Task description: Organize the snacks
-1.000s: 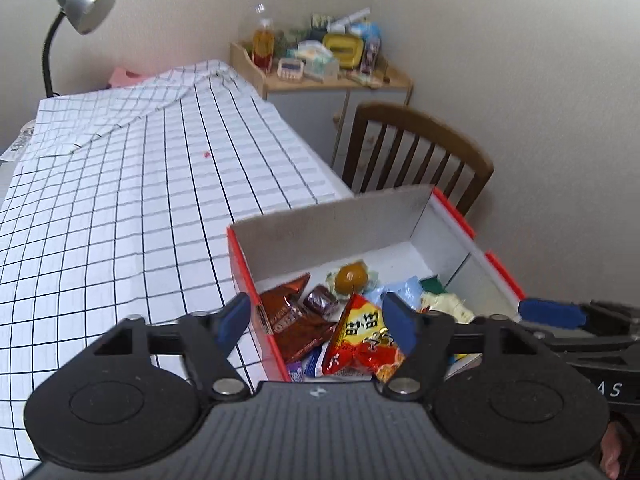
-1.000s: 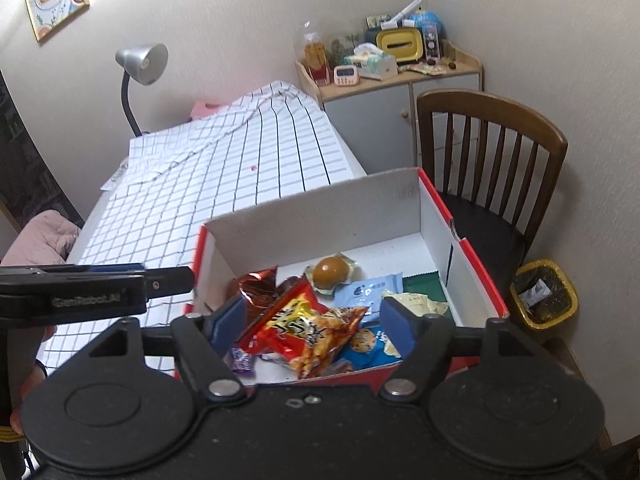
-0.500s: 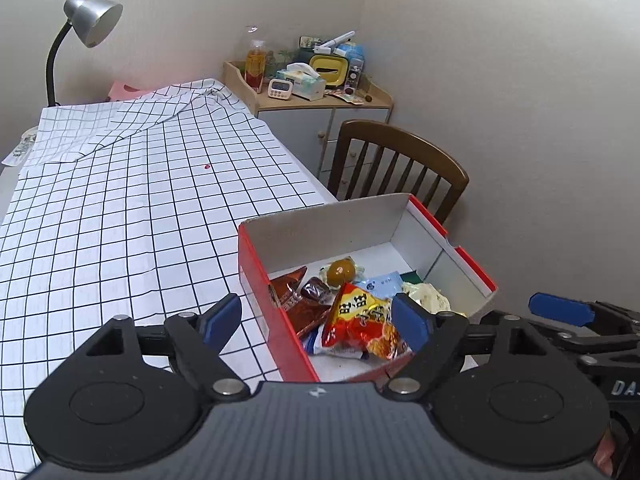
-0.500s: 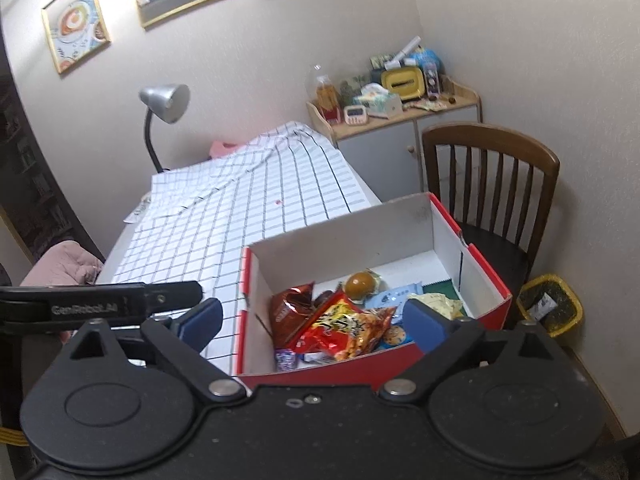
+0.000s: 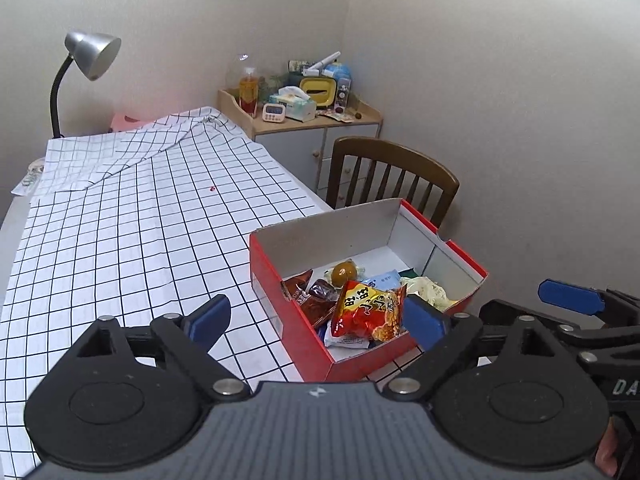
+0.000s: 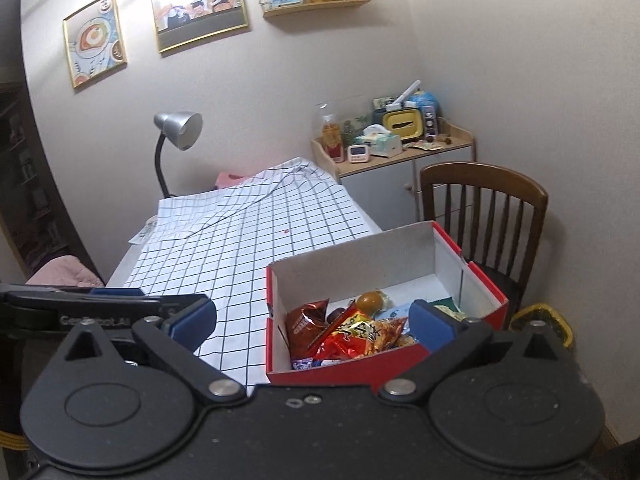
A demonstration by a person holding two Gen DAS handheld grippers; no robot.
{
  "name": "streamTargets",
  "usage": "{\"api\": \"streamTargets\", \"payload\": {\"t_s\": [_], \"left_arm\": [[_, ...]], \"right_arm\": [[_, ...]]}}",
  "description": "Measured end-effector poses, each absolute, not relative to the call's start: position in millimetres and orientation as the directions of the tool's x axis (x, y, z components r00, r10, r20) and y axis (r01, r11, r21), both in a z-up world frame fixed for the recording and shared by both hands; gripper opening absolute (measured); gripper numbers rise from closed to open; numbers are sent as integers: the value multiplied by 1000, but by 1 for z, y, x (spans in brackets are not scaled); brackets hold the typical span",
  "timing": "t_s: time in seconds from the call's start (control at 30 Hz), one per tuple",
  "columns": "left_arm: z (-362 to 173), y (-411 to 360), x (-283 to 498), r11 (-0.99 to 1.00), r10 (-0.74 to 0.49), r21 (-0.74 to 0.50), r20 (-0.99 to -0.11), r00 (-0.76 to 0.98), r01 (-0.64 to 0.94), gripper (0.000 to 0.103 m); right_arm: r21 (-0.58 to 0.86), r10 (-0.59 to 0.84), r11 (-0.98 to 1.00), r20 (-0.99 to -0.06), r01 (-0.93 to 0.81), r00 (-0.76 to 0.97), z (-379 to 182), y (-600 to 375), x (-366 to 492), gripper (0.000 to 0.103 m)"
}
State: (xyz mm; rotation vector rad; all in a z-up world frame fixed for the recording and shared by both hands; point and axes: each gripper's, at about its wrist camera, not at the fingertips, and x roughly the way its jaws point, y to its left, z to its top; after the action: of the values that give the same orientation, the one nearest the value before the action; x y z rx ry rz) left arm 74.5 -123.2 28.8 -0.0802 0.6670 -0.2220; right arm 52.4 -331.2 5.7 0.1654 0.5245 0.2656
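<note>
Snacks (image 5: 370, 312) lie heaped in the red box (image 5: 304, 344) on the table (image 5: 120, 248); left gripper (image 5: 318, 318) opening, right gripper (image 6: 312, 320) wide, both empty; approach one packet from above, avoiding box walls

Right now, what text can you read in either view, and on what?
"GenRobot.AI": side of the left tongs, seen in the right wrist view.
"DA", cut off by the frame edge: right tongs, seen in the left wrist view.
Red snack bag: yellow characters, too blurred to read.
Blue packet, timer: print too small.
Both tongs' jaws are opening, nothing between them.
</note>
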Motion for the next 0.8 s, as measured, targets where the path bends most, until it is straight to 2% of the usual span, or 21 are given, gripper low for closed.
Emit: {"api": "streamTargets", "payload": {"t_s": [0.53,0.8], "left_arm": [[21,-112,56,975,-215,-178,-642,736,130,93],[20,-116,45,982,-186,-151,-634,750,116,93]], "right_arm": [[244,217,963,-464,-112,859,-7,-331,24,103],[242,193,966,-457,-87,868,-7,-329,19,103]]}}
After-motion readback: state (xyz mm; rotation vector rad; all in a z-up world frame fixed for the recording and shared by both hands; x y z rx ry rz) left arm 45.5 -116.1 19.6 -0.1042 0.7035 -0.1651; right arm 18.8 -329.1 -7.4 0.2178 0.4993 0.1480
